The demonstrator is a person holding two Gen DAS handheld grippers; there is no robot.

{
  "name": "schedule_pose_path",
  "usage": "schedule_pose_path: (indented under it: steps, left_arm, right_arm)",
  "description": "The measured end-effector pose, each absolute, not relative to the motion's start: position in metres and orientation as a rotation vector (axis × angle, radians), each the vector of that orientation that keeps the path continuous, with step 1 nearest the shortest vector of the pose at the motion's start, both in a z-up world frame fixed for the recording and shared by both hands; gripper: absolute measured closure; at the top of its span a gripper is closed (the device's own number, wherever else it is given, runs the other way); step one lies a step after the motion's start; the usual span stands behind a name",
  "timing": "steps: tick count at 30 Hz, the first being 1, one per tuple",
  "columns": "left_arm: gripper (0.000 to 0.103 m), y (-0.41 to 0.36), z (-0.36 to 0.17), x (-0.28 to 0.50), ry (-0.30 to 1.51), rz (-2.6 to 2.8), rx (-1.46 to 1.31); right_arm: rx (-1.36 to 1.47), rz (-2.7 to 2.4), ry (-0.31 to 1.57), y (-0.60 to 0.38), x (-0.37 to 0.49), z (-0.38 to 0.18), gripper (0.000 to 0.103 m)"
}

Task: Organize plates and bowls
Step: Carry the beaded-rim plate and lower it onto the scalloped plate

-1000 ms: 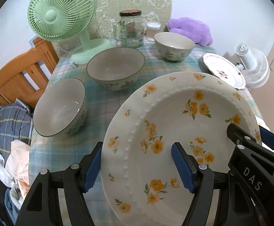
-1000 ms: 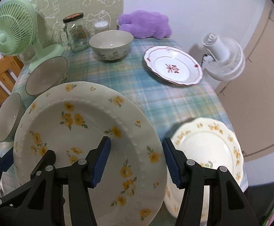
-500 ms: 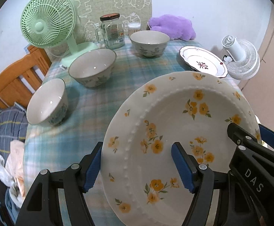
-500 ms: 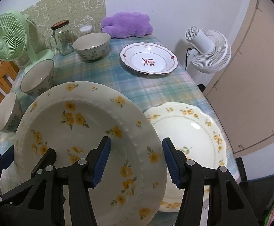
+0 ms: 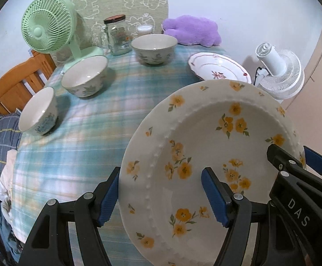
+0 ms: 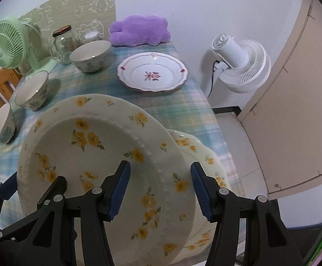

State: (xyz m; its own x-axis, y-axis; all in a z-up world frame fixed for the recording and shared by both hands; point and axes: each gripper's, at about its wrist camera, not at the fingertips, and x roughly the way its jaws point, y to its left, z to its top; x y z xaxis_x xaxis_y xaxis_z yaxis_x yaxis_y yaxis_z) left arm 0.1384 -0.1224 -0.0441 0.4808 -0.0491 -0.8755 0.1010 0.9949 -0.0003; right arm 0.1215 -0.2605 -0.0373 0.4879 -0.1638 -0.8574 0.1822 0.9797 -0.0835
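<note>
Left tool [image 5: 161,196] straddles the near-left rim of the big yellow-flower plate [image 5: 216,150], one blue pad under the rim and one over the well; right tool [image 6: 160,188] does the same on the opposite rim, its jaws set either side of the raised edge. Both look clamped on that plate, which hangs tilted above the bench [image 5: 107,110] with nothing under it but the checked cloth (pad contact itself is partly hidden by the rim, so the grip is a judgement from the plate being carried clear of the cloth). Right wrist view shows a second yellow-flower plate [image 6: 200,155] lying flat at the near-right corner of the bench, just beneath and partly covered by the carried one. Further out: a red-trimmed plate [image 6: 152,72] sits alone at the far right, and three bowls are spread separately, the near-left bowl [image 5: 38,112], the middle bowl [image 5: 84,76] and the far bowl [image 5: 153,46], none nested. Progress, judged: early. One plate is in transit and looks headed onto its matching mate, but it is not yet set down. Left to do, as I read it: land this plate on the flat one, bring the red-trimmed plate to the stack, then nest the three bowls. Green fan [image 5: 48,24], glass jar [image 5: 116,35], purple plush [image 5: 192,33] and white fan [image 6: 240,66] are clutter, not part of the job.
</note>
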Motion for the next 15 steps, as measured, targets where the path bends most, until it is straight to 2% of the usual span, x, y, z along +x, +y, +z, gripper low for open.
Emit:
schedule_pose_path:
  steps: [15]
  left_arm:
    - [0.030, -0.183, -0.074, 0.137, 1.128, -0.088, 0.007]
  right_arm:
    - [-0.030, -0.207, 1.087, -0.327, 0.124, -0.061, 0.044]
